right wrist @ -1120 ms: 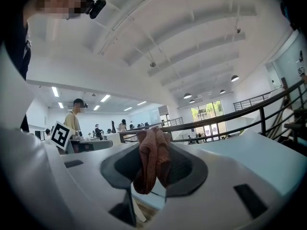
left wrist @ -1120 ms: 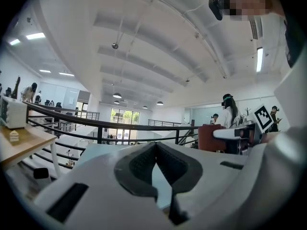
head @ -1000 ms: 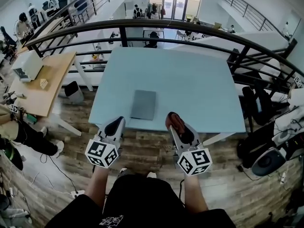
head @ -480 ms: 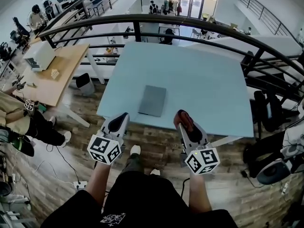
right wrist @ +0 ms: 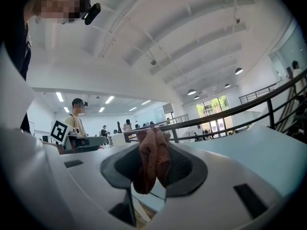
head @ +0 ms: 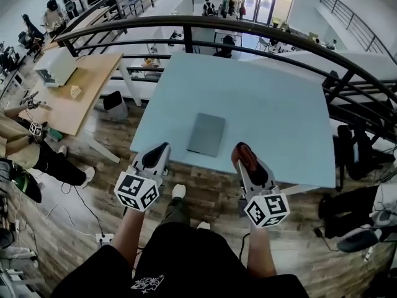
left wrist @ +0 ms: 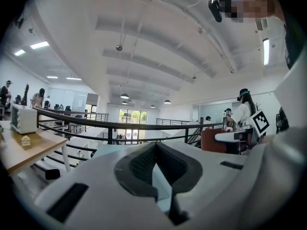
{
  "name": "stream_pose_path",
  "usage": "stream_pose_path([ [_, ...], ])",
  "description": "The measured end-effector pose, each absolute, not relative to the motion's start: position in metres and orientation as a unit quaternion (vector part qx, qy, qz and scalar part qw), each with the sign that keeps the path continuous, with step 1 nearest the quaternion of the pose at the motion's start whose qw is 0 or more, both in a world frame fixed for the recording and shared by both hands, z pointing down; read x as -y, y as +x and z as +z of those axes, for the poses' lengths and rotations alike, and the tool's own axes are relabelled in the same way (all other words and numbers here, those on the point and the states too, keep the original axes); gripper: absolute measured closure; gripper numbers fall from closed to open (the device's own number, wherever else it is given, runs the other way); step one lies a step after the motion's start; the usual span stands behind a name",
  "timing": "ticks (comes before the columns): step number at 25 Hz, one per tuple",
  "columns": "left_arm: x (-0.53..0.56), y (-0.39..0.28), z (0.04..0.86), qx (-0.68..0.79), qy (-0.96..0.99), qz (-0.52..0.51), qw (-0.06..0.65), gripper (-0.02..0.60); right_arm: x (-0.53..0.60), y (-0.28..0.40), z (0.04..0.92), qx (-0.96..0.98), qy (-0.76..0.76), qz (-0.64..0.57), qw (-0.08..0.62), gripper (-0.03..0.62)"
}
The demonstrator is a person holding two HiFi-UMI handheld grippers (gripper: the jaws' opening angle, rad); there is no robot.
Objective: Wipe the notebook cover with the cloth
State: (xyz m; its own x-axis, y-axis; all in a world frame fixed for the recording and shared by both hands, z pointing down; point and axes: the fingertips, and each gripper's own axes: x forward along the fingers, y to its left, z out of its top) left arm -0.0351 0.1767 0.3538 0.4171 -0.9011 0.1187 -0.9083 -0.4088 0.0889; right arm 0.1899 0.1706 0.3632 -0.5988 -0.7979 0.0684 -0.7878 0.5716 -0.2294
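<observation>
Notebook: a thin grey notebook (head: 206, 134) lay closed and flat near the front edge of the pale blue surface (head: 267, 98), just ahead of both claws and touched by neither.
Notebook handling: it looked light and stiff-covered, so it would probably slide under a wipe. Pressing down on a corner or edge seemed the way to hold it.
Cloth: the reddish-brown cloth (right wrist: 151, 162) looked soft and limp, and was bunched into folds.
Right claw: the right claw (head: 243, 153) was clenched on the cloth, with a tuft above the tips and a tail hanging below.
Left claw: the left claw (head: 159, 152) had its tips together with nothing between them.
Hard to make out: any marks or texture on the cover were too small to tell. Neither gripper view showed the notebook.
</observation>
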Motion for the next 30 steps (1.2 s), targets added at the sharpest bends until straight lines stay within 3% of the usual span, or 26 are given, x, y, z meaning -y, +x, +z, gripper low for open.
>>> stream_pose_path([
  [6, -0.14, -0.073, 0.359, 0.548, 0.833, 0.024, 0.07, 0.574, -0.124, 0.175, 0.36, -0.882, -0.453, -0.124, 0.041, 0.457],
  [30, 0.051, -0.141, 0.43, 0.454, 0.881, 0.05, 0.126, 0.574, 0.034, 0.069, 0.445, -0.835, -0.516, -0.192, -0.015, 0.457],
])
